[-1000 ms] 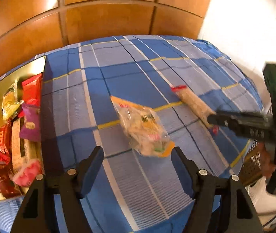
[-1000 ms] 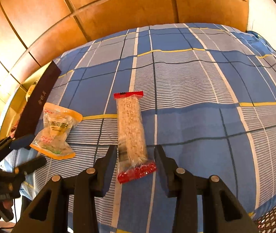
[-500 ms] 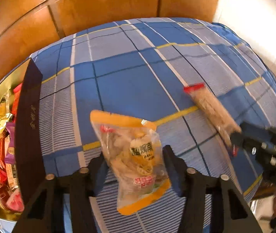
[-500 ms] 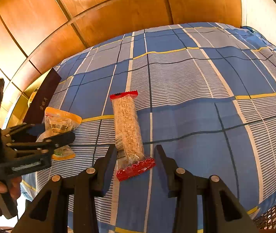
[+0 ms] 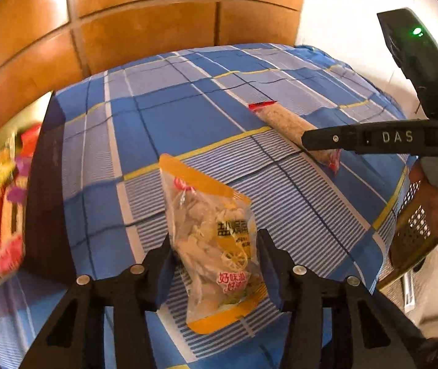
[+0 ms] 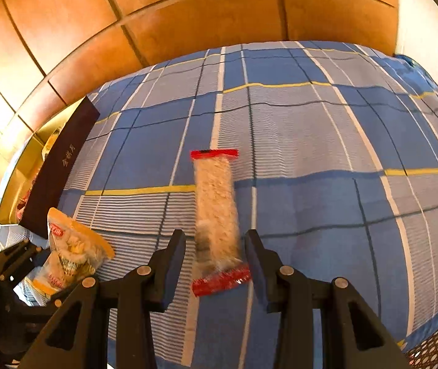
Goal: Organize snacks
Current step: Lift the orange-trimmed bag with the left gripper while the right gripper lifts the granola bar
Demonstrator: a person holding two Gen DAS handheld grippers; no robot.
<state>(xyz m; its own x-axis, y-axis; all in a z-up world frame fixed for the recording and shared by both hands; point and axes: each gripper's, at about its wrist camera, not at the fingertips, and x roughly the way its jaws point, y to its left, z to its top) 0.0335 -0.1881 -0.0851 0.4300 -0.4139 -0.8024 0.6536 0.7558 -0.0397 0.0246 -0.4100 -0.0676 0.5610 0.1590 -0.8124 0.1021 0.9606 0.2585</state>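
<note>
Left gripper (image 5: 215, 264) has dropped onto the yellow snack bag (image 5: 211, 240) since a second ago; its jaws have just been closing and now pinch the bag's sides at lower centre of the left view. Right gripper (image 6: 215, 259) is unmoved and half open: the long red-ended cracker pack (image 6: 217, 215) lies between its fingers, and whether they touch it is unclear. Likely next: the bag gets lifted toward the snack box (image 5: 46, 190) at left edge.
</note>
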